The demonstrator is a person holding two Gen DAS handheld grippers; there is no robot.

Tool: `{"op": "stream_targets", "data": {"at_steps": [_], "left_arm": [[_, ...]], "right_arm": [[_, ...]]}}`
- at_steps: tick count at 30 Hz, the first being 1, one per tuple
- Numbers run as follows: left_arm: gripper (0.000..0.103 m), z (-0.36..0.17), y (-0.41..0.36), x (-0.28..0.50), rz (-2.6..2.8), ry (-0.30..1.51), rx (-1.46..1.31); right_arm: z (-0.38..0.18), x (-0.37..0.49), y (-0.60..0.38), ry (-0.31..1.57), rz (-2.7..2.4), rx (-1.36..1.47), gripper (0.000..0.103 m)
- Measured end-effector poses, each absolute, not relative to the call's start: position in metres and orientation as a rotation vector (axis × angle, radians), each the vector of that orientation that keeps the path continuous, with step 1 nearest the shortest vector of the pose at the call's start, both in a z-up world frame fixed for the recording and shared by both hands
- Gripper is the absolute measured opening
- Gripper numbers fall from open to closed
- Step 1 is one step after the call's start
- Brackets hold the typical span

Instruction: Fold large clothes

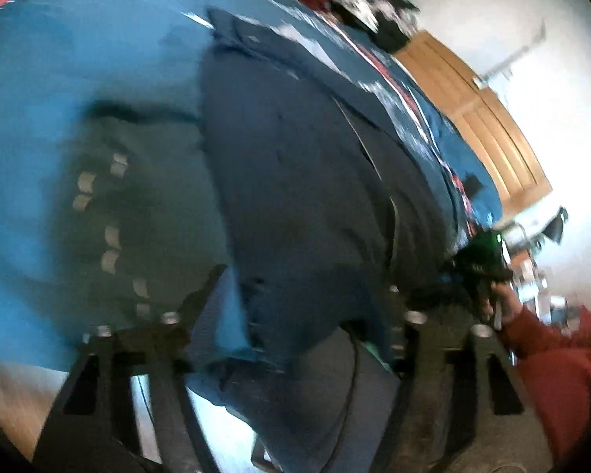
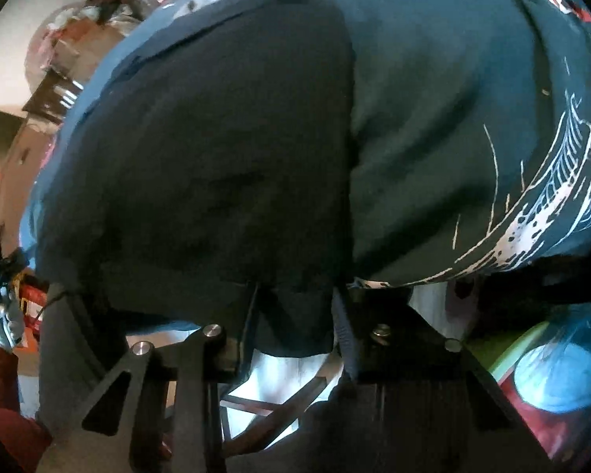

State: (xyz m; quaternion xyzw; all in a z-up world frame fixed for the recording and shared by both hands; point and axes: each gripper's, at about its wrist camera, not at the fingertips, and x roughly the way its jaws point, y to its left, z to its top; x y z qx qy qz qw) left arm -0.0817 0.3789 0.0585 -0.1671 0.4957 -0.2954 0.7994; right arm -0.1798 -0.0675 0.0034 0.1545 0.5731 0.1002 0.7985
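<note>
Covering the blue bedspread (image 1: 59, 59), a dark navy garment (image 1: 295, 181) lies smooth.

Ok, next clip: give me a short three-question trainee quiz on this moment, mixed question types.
1. True or false: the dark navy garment lies on a blue bedspread.
2. Multiple choice: the sleeve of the person holding the rig is A) red, B) yellow, C) white.
3. Fill in: in the right wrist view, the hem of the garment hangs between the fingers of the right gripper, which look ____ rather than clamped.

Key: 1 true. 2 A. 3 open. The left gripper also looks open over the garment's near edge, though both views are motion-blurred.
</note>
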Motion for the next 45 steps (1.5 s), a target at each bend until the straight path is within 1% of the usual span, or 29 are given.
{"op": "stream_targets", "data": {"at_steps": [3,5,7,10,13,14,16,18,21,26,27,28,30,31,32,34,41,45], "left_arm": [[0.04,0.052,0.374,-0.081,-0.622,1.09,-0.334],[0.04,0.053,0.374,-0.082,-0.639,1.079,-0.354],[0.025,0.055,0.369,-0.082,-0.689,1.071,-0.383],[0.024,0.054,0.361,-0.085,-0.671,1.09,-0.324],[0.024,0.049,0.378,-0.085,-0.642,1.075,-0.388],[0.025,0.051,0.383,-0.086,-0.637,1.065,-0.405],[0.031,0.055,0.388,-0.087,-0.634,1.05,-0.422],[0.034,0.057,0.393,-0.087,-0.63,1.041,-0.437],[0.036,0.058,0.399,-0.086,-0.616,1.026,-0.478],[0.044,0.055,0.406,-0.088,-0.601,1.021,-0.518],[0.047,0.054,0.409,-0.088,-0.597,1.02,-0.53],[0.051,0.053,0.411,-0.088,-0.595,1.021,-0.541],[0.058,0.05,0.411,-0.088,-0.595,1.035,-0.55],[0.059,0.049,0.41,-0.088,-0.595,1.044,-0.542],[0.059,0.048,0.409,-0.089,-0.597,1.054,-0.527],[0.059,0.047,0.406,-0.089,-0.603,1.066,-0.504],[0.058,0.042,0.387,-0.089,-0.599,1.129,-0.395],[0.058,0.037,0.384,-0.088,-0.586,1.134,-0.402]], "right_arm": [[0.002,-0.186,-0.074,1.224,0.223,0.361,0.036],[0.001,-0.188,-0.079,1.222,0.232,0.378,0.035],[0.002,-0.191,-0.08,1.22,0.242,0.381,0.035],[0.004,-0.196,-0.086,1.231,0.26,0.395,0.035],[-0.002,-0.197,-0.083,1.265,0.239,0.359,0.036],[-0.005,-0.198,-0.082,1.275,0.238,0.355,0.037],[-0.009,-0.199,-0.08,1.28,0.238,0.352,0.038],[-0.013,-0.198,-0.08,1.286,0.239,0.355,0.039],[-0.016,-0.193,-0.079,1.29,0.237,0.359,0.041],[-0.012,-0.183,-0.079,1.256,0.254,0.394,0.051],[-0.015,-0.18,-0.078,1.265,0.253,0.398,0.058],[-0.018,-0.178,-0.078,1.274,0.25,0.393,0.059],[-0.023,-0.175,-0.076,1.293,0.27,0.403,0.06],[-0.025,-0.174,-0.076,1.299,0.278,0.406,0.06],[-0.027,-0.173,-0.075,1.311,0.293,0.411,0.06],[-0.028,-0.173,-0.072,1.32,0.313,0.412,0.055],[-0.033,-0.174,-0.075,1.318,0.312,0.434,0.055],[-0.033,-0.175,-0.075,1.318,0.31,0.432,0.055]]}}
